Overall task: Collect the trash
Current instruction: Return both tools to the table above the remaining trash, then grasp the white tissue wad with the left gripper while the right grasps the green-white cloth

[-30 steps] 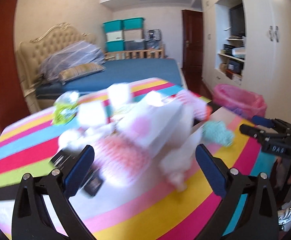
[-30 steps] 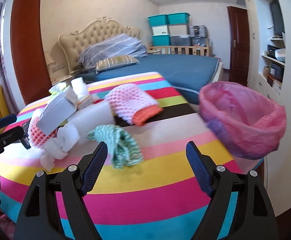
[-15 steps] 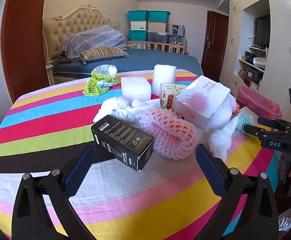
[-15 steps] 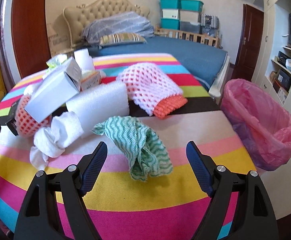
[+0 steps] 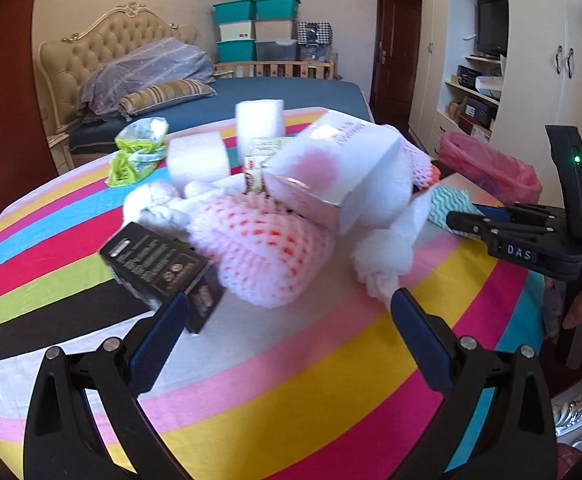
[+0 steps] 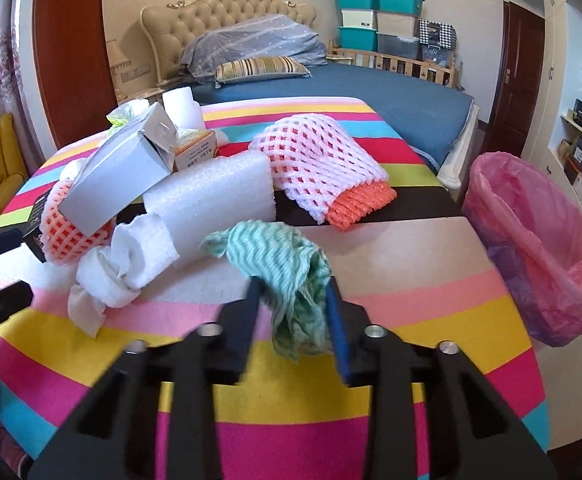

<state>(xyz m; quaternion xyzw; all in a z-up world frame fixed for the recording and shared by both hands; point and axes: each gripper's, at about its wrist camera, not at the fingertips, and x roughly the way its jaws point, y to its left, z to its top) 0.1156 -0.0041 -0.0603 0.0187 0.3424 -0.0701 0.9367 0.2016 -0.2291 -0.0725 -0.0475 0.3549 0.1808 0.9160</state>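
Observation:
A pile of trash lies on the striped table (image 6: 331,384). My right gripper (image 6: 293,300) is shut on a green wavy cloth (image 6: 287,268) at the table's near side. A pink-lined bin (image 6: 539,248) stands off the table's right edge. My left gripper (image 5: 287,320) is open and empty, just short of a pink foam net (image 5: 263,248) and a black box (image 5: 159,264). A white carton (image 5: 335,168) rests on top of the pile. The right gripper also shows in the left wrist view (image 5: 463,220), closed on the cloth.
White foam blocks (image 6: 215,196), a crumpled white tissue (image 6: 123,268), a second pink and orange net (image 6: 323,168) and a green wrapper (image 5: 139,148) lie on the table. A bed (image 6: 331,88) stands behind it. Cupboards and shelves (image 5: 479,92) are at the right.
My right gripper has closed from wide open onto the green cloth. My left gripper has moved closer to the pile and stayed open.

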